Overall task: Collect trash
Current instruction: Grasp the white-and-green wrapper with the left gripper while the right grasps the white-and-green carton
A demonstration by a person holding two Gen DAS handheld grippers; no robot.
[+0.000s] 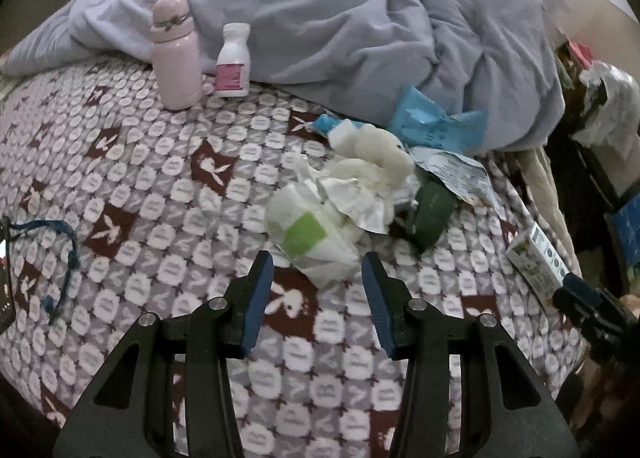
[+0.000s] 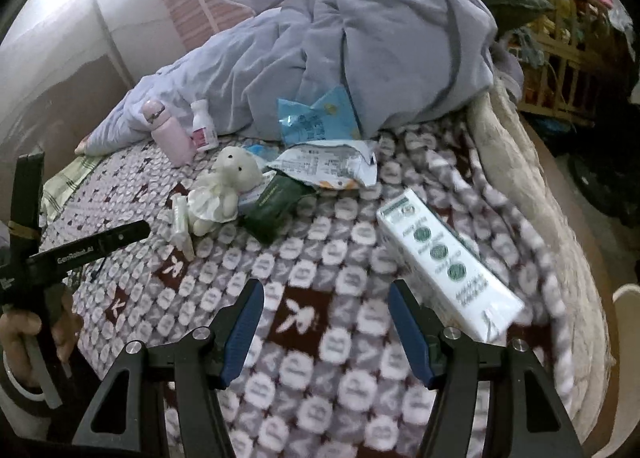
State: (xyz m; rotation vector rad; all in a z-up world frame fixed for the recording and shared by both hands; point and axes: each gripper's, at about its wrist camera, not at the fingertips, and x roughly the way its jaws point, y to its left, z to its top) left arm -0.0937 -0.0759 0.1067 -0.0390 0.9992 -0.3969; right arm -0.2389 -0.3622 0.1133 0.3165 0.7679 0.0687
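A pile of trash lies on the patterned bedspread (image 1: 120, 186): a crumpled white wrapper with a green patch (image 1: 308, 234), a dark green packet (image 1: 432, 214), a blue packet (image 1: 424, 122) and a torn printed wrapper (image 1: 456, 174). My left gripper (image 1: 316, 266) is open and empty, just short of the white wrapper. My right gripper (image 2: 326, 298) is open and empty above the bedspread (image 2: 320, 378). A white and green carton (image 2: 444, 258) lies just to its right; it also shows in the left wrist view (image 1: 536, 258). The green packet (image 2: 276, 202), blue packet (image 2: 316, 118) and torn wrapper (image 2: 324, 166) lie farther ahead.
A white plush bear (image 1: 376, 154) lies among the trash, also in the right wrist view (image 2: 228, 186). A pink flask (image 1: 174, 54) and a white pill bottle (image 1: 234, 62) stand at the back by a rumpled blue duvet (image 1: 360, 26). A blue cord (image 1: 60, 258) lies at the left.
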